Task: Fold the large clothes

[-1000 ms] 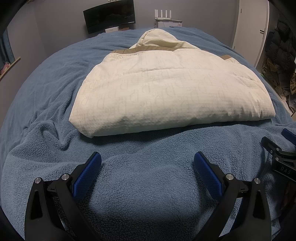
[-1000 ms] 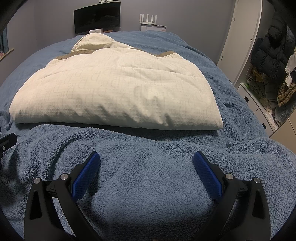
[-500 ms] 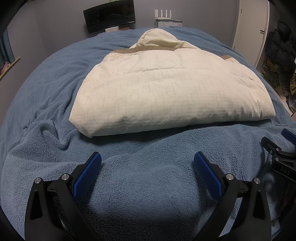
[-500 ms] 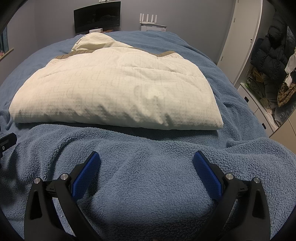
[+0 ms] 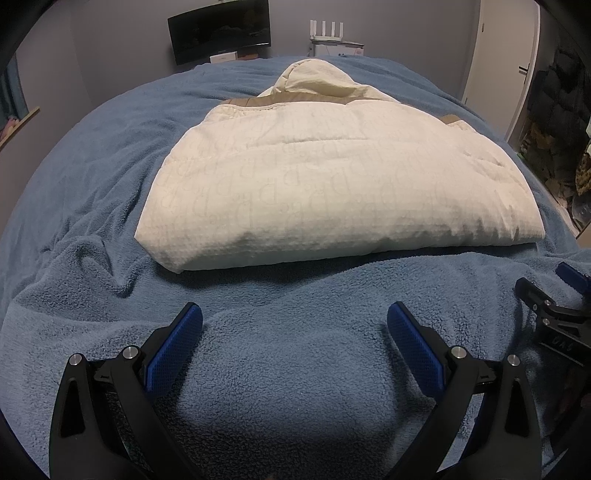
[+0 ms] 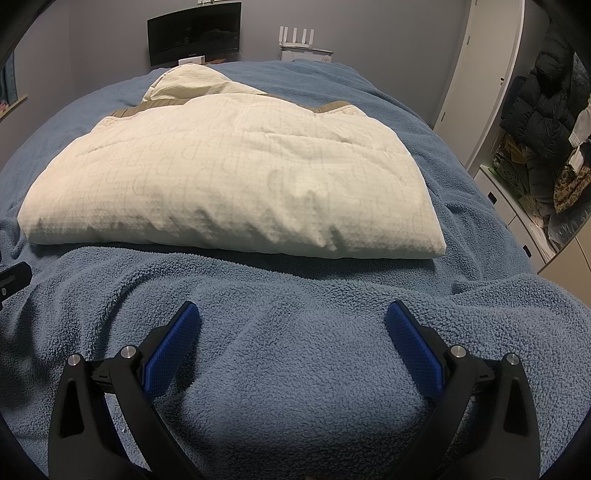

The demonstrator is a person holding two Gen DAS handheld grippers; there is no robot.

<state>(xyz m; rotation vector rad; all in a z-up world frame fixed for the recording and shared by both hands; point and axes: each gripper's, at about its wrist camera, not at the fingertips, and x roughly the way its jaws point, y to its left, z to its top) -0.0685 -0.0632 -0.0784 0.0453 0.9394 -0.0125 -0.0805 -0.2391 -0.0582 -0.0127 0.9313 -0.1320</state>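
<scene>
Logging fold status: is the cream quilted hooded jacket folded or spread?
Folded: the cream quilted hooded jacket forms a compact bundle, no sleeves showing, hood at the far end.

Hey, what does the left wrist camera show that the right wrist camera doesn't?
Only the left wrist view shows the right gripper from outside, at its right edge, and more of the door. Only the right wrist view shows the open wardrobe with dark puffy coats hanging. Both show the folded cream jacket with its hood farthest away, on the blue fleece blanket, the monitor, the white router, and each camera's own open gripper, the left gripper holding nothing.
</scene>
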